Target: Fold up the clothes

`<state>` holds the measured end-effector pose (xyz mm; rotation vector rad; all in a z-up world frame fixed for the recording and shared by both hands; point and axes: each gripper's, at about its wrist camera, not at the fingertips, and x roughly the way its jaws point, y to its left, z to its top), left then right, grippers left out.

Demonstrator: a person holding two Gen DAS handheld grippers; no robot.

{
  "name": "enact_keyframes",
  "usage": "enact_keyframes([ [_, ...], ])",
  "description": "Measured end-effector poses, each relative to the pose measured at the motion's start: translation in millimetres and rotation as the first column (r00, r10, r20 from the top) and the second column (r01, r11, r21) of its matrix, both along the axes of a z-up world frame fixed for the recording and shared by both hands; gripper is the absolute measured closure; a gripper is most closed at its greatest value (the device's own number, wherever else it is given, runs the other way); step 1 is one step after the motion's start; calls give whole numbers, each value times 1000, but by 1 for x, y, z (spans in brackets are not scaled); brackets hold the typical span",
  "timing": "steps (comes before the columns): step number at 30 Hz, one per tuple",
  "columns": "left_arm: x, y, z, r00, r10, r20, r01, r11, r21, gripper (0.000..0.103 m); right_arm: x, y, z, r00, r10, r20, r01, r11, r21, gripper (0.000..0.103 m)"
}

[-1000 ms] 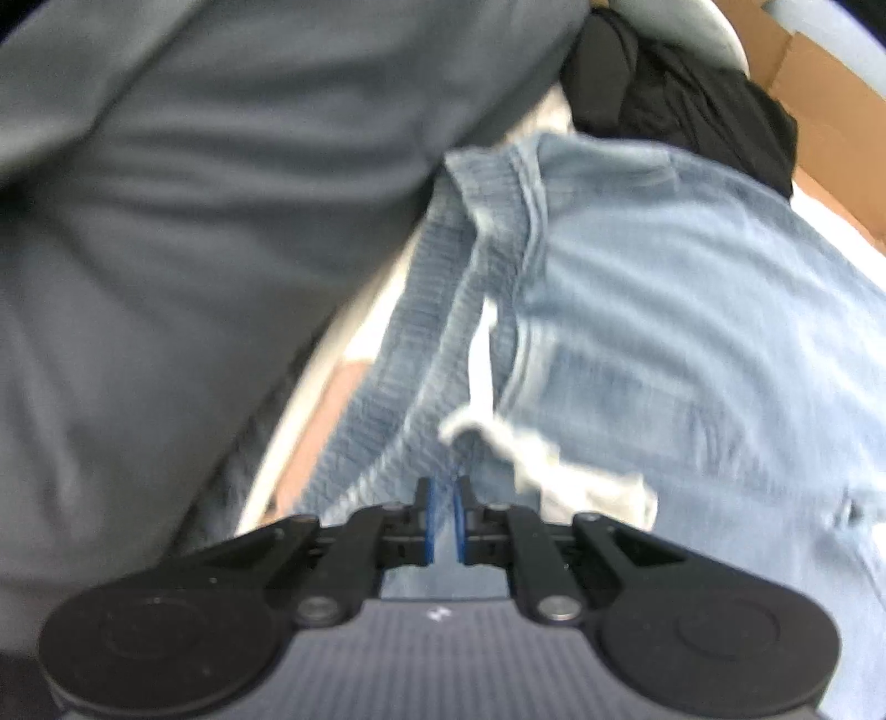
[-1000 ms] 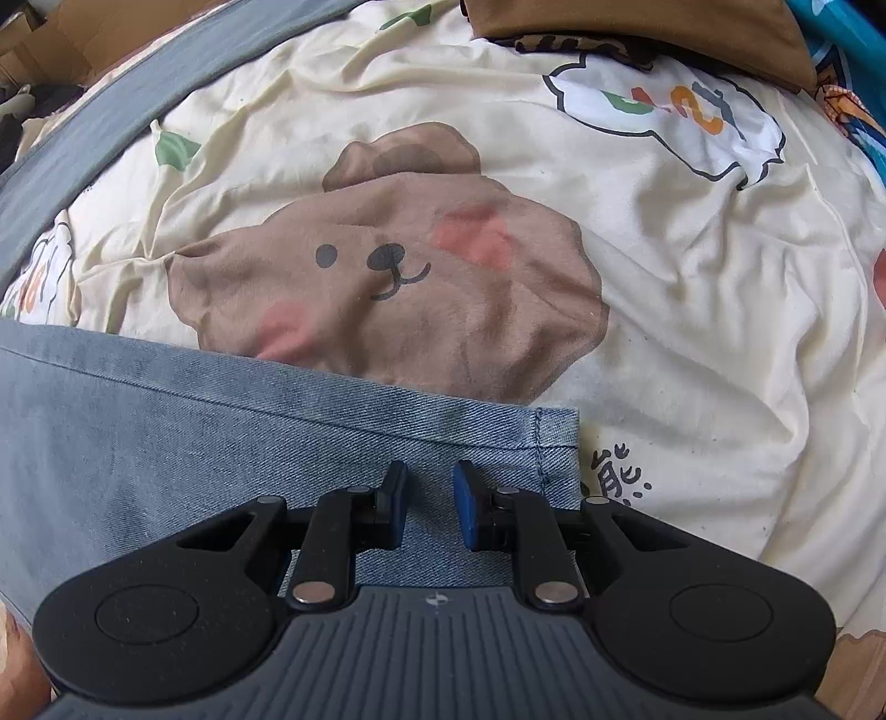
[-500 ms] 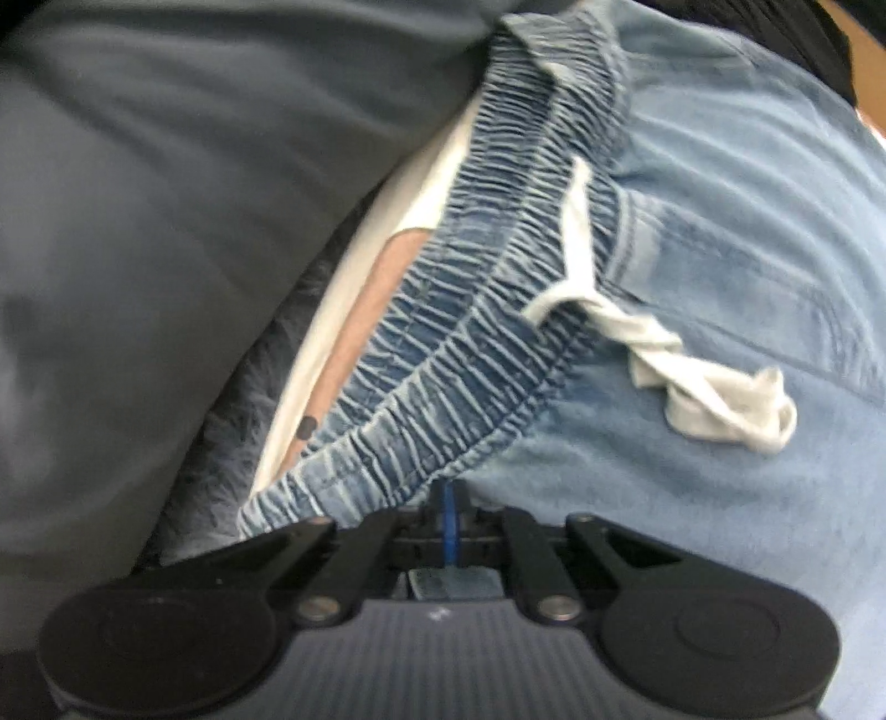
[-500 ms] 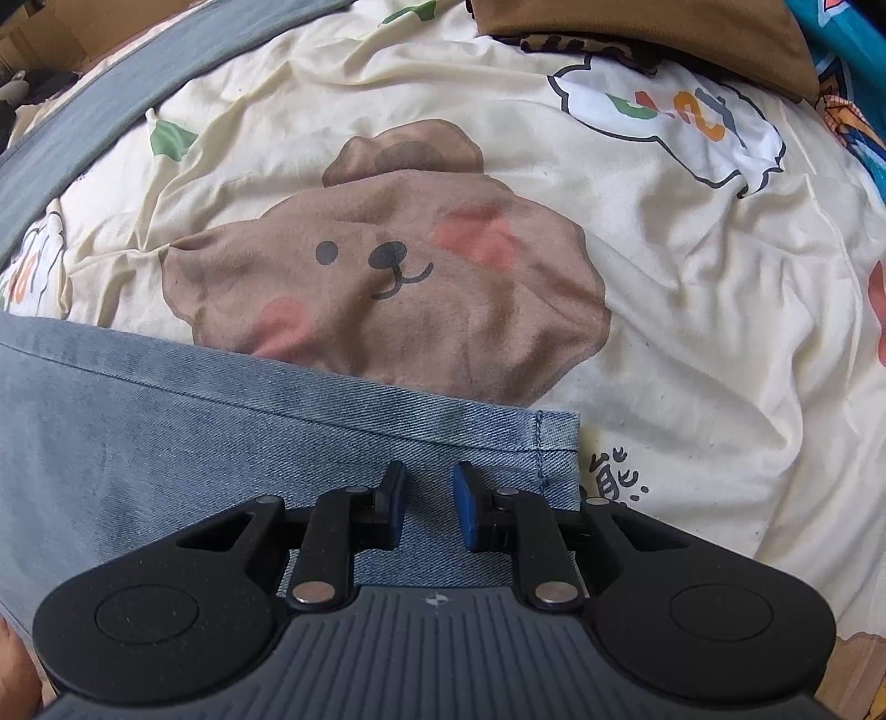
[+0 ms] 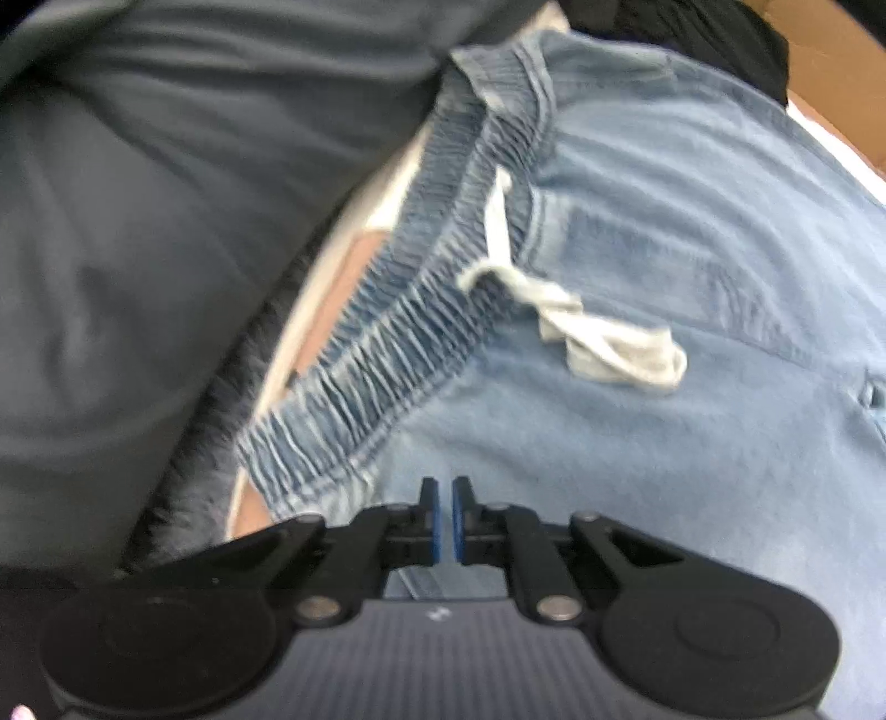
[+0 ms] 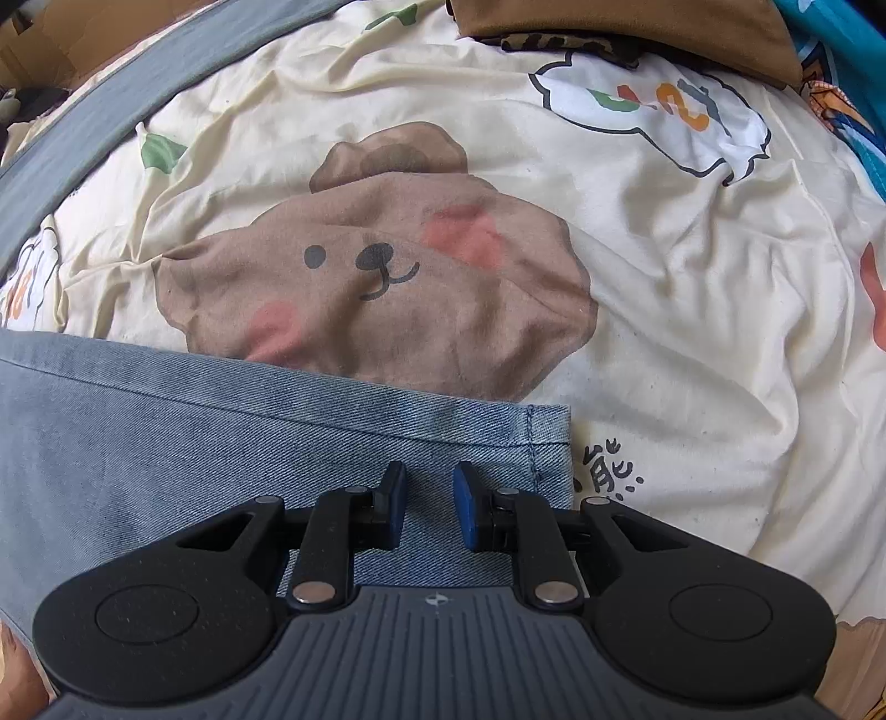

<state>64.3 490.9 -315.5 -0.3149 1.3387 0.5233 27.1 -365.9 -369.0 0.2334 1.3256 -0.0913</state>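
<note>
- Left gripper (image 5: 446, 493): jaws stand slightly apart with a narrow gap between the blue pads; no fabric is visibly pinched between them, though the view is blurred
- The light blue denim trousers (image 5: 664, 266) lie directly ahead of and below the left jaws; the gathered elastic waistband (image 5: 398, 338) runs diagonally from just left of the jaw tips toward the upper centre
- A white drawstring (image 5: 587, 332) lies loose on the denim, ahead and to the right of the left jaws, apart from them
- A grey garment worn by the person (image 5: 166, 194) fills the left part of the left wrist view
- Right gripper (image 6: 429, 504): jaws spread, nothing held between the blue pads
- The hem end of a trouser leg (image 6: 277, 443) lies flat under and ahead of the right jaws; its stitched hem (image 6: 548, 448) is just right of the right-hand pad
- The trousers rest on a bed covered by a cream sheet (image 6: 692, 332) with a brown bear print (image 6: 387, 277) beyond the leg edge
- A brown fabric item (image 6: 609, 22) lies at the far edge of the bed
</note>
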Motion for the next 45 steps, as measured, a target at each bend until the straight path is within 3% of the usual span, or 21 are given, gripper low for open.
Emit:
enact_keyframes([
  [5,-1,3,-29,995,14,-99,-9,998,58,100,-1,1,0,1000,7,3,-7,1000,-7,79],
  [12,13,-6,-19,993,49,-110,-33,989,143,100,-1,3,-1,1000,14,3,-14,1000,-16,78],
  [16,20,-30,3,1000,3,-7,-2,994,108,96,-1,3,-2,1000,17,6,-17,1000,-16,78],
  [21,33,-67,3,994,-51,100,50,999,12,95,-1,3,-2,1000,18,7,-18,1000,-13,78],
  [32,39,-87,-33,992,65,109,-61,997,-42,99,-7,1,-2,1000,4,19,-4,1000,5,78],
  [34,33,-90,-33,987,112,116,-107,993,-49,99,-7,0,-2,1000,-2,19,2,1000,9,78],
  [39,21,-110,-32,990,107,94,-105,994,-23,99,-11,1,-2,999,-29,30,29,1000,11,78],
  [45,7,-123,-29,979,186,84,-184,982,-27,99,-11,-5,-3,997,-70,22,70,997,38,78],
])
